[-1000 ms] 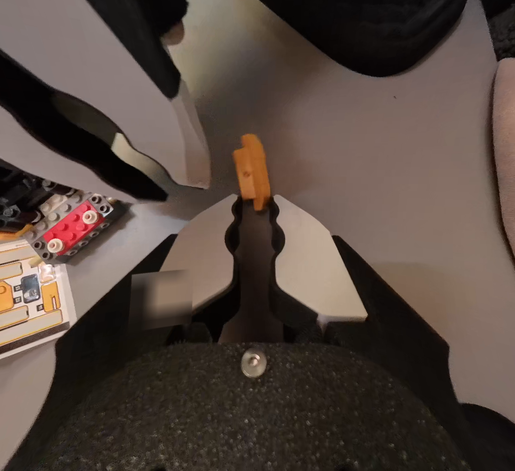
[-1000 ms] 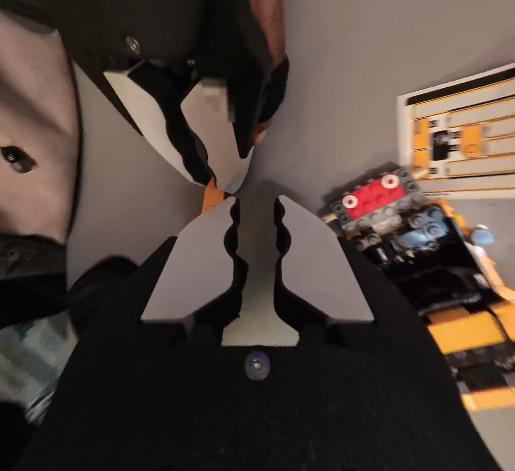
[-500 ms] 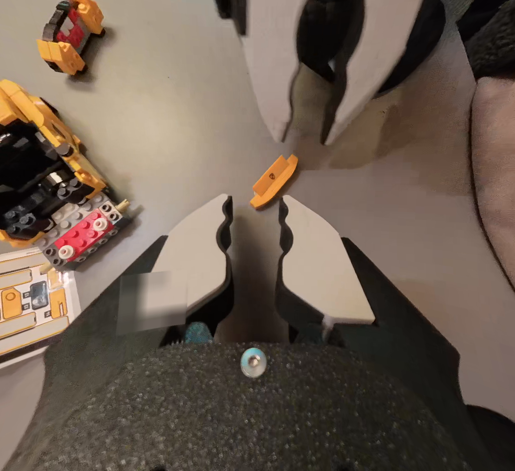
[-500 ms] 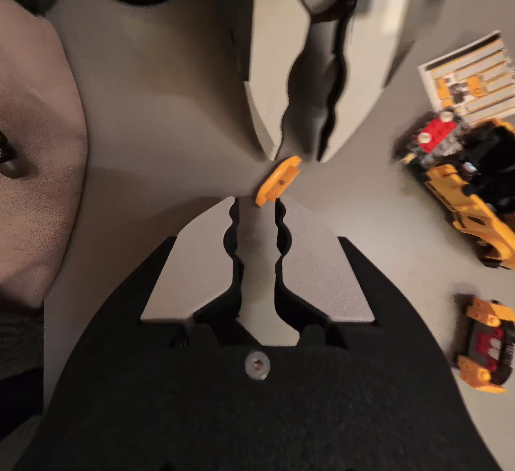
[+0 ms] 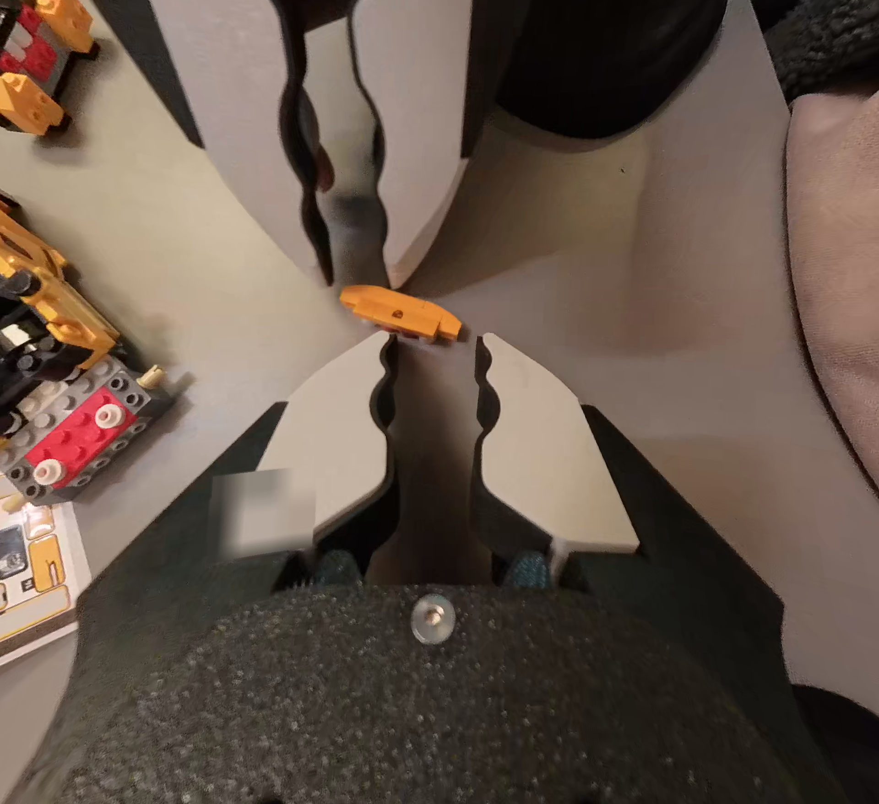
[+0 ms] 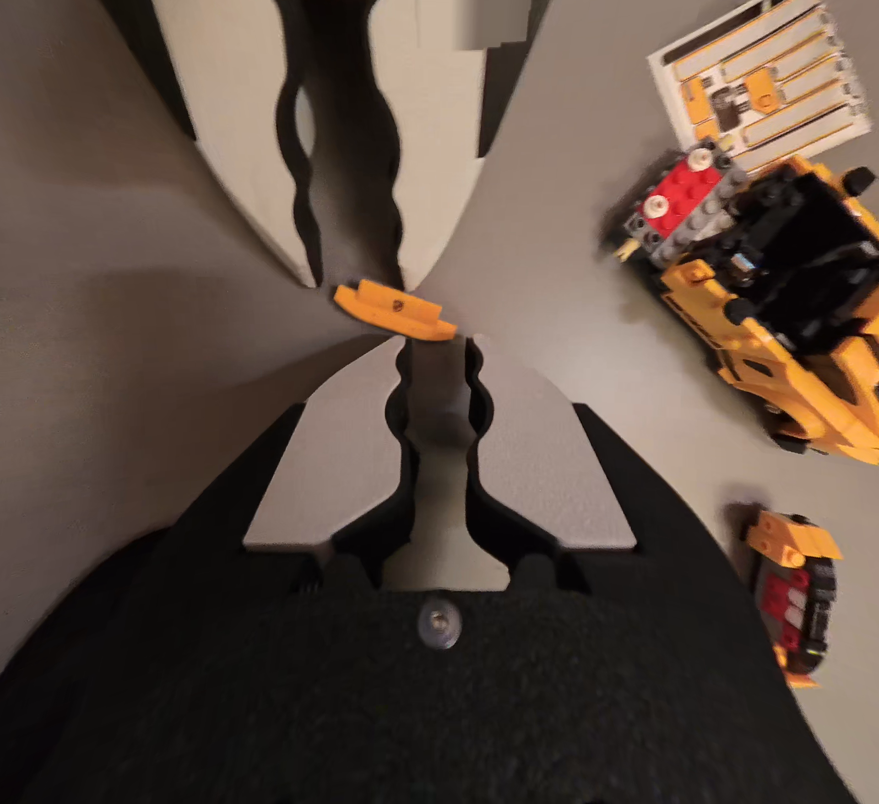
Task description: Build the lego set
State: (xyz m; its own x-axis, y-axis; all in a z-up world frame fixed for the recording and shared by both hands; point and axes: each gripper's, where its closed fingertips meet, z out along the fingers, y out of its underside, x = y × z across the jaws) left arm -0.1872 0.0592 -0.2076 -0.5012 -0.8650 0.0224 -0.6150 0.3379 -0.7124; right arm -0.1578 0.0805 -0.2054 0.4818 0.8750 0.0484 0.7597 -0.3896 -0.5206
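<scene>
Grey counter [image 5: 594,305] fills both my views. Between my left gripper [image 5: 433,341] and right gripper [image 6: 435,341], both parted and empty, lies a small orange lego piece [image 5: 402,314], tips facing across it.

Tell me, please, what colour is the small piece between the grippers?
Orange piece; clearest in the left wrist view.

A plain grey worktop [image 5: 200,229] fills both views under warm, dim light with soft shadows. In the left wrist view, a dark cushion-like shape [image 5: 618,44] sits at one o'clock and pale fabric [image 5: 837,282] at three o'clock.
</scene>
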